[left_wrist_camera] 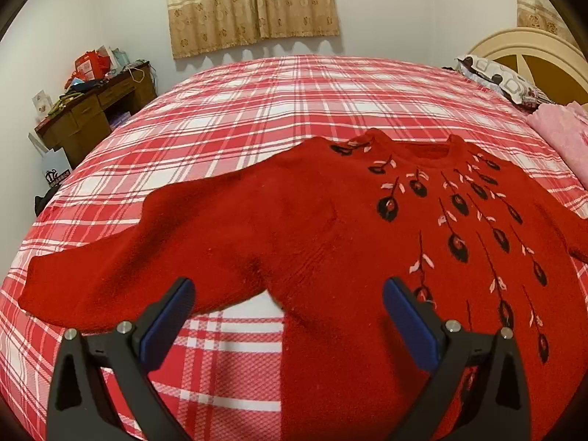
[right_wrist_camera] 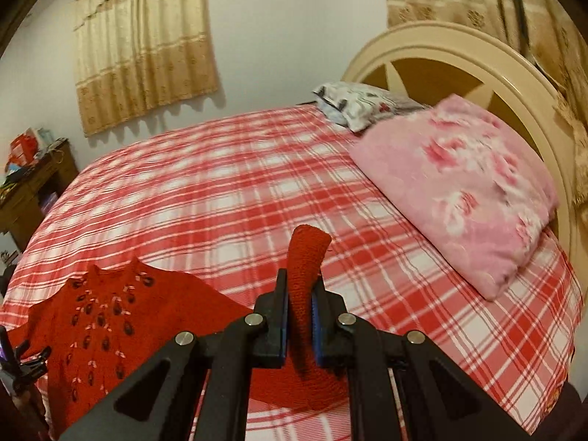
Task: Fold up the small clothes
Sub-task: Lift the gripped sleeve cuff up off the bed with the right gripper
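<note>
At the far left of the left wrist view a brown desk (left_wrist_camera: 99, 110) stands against the wall, piled with bags and boxes, and a tan curtain (left_wrist_camera: 253, 3) hangs above the bed. The bed's red and white plaid sheet (left_wrist_camera: 235, 110) fills most of the frame. A red sweater (left_wrist_camera: 312, 220) lies flat on it, front up, with its neckline toward the far side and one sleeve (left_wrist_camera: 110, 268) stretched out to the left. Black and pink embroidered leaves run down its chest.

The left gripper (left_wrist_camera: 288, 294) hovers low over the near edge of the sweater, level and pointing across the bed. Its blue-padded fingers (left_wrist_camera: 169, 319) stand wide apart and hold nothing; the left one is over the sleeve's lower edge, the right one over the body of the sweater.

In the right wrist view the sweater's body (right_wrist_camera: 110, 316) lies at the lower left. The right gripper (right_wrist_camera: 299, 316) is raised above the sheet and points toward the headboard (right_wrist_camera: 459, 47). Its fingers are pressed narrowly together on the other sleeve (right_wrist_camera: 305, 257), whose cuff sticks up past the fingertips and curls to the right, while the rest drops below the gripper toward the sweater.

To the right, a pink flowered pillow (right_wrist_camera: 466, 191) rests against the cream headboard, with a patterned white pillow (right_wrist_camera: 360, 106) just behind it.
</note>
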{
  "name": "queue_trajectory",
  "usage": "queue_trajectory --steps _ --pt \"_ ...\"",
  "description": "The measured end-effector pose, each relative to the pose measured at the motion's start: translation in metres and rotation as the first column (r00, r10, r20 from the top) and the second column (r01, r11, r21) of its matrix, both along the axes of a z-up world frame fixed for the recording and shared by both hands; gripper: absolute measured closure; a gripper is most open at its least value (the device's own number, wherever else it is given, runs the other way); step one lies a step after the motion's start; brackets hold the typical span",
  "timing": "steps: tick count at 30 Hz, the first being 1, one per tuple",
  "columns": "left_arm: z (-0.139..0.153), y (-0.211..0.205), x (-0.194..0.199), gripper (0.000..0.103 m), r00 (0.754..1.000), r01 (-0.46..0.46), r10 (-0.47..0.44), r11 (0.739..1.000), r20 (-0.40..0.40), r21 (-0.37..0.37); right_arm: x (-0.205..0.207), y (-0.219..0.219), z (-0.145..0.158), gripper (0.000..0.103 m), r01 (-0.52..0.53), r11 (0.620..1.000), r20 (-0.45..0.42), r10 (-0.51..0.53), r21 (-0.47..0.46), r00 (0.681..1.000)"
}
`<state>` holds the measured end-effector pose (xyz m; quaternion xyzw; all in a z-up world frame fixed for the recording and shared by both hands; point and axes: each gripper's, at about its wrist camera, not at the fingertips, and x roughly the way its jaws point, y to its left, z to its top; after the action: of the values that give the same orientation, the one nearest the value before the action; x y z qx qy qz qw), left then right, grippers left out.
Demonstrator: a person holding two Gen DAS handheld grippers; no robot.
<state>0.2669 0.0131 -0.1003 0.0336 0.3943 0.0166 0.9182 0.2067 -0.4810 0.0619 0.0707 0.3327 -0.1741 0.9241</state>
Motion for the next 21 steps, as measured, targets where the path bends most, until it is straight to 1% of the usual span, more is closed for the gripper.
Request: queue_trajectory --steps 4,10,15,21 --pt "-0.006 0.004 0.0 0.0 1.0 -0.01 0.01 1.0 -0.005 0.023 0.01 0.019 0.013 0.094 -0.039 0.999 0.015 0.039 -0.007 0.999" --pt "-0.008 0.014 -0.002 0.0 1.0 -0.029 0.029 1.0 -0.008 0.004 0.027 0.046 0.03 0.094 -0.096 0.995 0.035 0.097 -0.032 0.995" --pt "-0.01 0.019 -0.007 0.0 1.0 -0.026 0.026 1.0 -0.011 -0.01 0.04 0.069 0.04 0.094 -0.138 0.989 0.04 0.14 -0.053 0.989" --pt "-0.011 0.027 -0.009 0.0 0.999 -0.038 0.038 0.999 -0.009 -0.028 0.053 0.097 0.062 0.094 -0.19 0.978 0.065 0.196 -0.087 0.979"
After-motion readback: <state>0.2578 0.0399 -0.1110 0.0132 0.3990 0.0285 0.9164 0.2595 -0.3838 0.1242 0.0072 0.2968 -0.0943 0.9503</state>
